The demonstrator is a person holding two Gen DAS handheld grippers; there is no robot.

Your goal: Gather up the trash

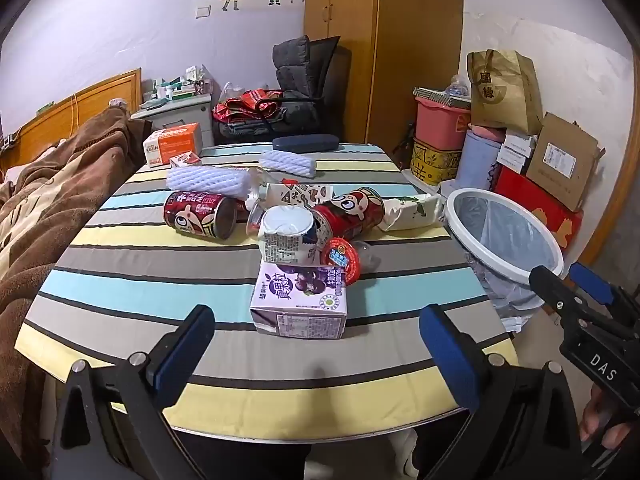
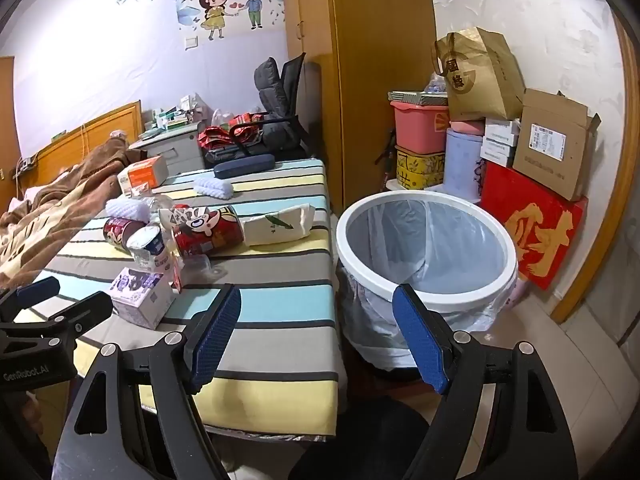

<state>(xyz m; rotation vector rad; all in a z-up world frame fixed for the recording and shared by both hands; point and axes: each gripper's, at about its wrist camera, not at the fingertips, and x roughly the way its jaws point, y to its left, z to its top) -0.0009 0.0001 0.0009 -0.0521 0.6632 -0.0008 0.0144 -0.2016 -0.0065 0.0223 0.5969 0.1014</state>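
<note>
Trash litters the striped tablecloth (image 1: 120, 264); nearest the left gripper (image 1: 316, 344) lies a purple cardboard drink carton (image 1: 300, 300), on its broad face, long axis running away from the camera. It looks light, probably empty and crushable, so pinch its narrow sides. Both grippers' fingers are spread, pinching nothing; the right gripper (image 2: 316, 336) faces the white-rimmed lined bin (image 2: 424, 280).

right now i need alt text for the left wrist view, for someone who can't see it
An open left gripper hovers over a striped tablecloth, aimed at a purple drink carton in front of red cans, cups and wrappers. A lined white trash bin stands beside the table on the right, with the right gripper near it.
</note>
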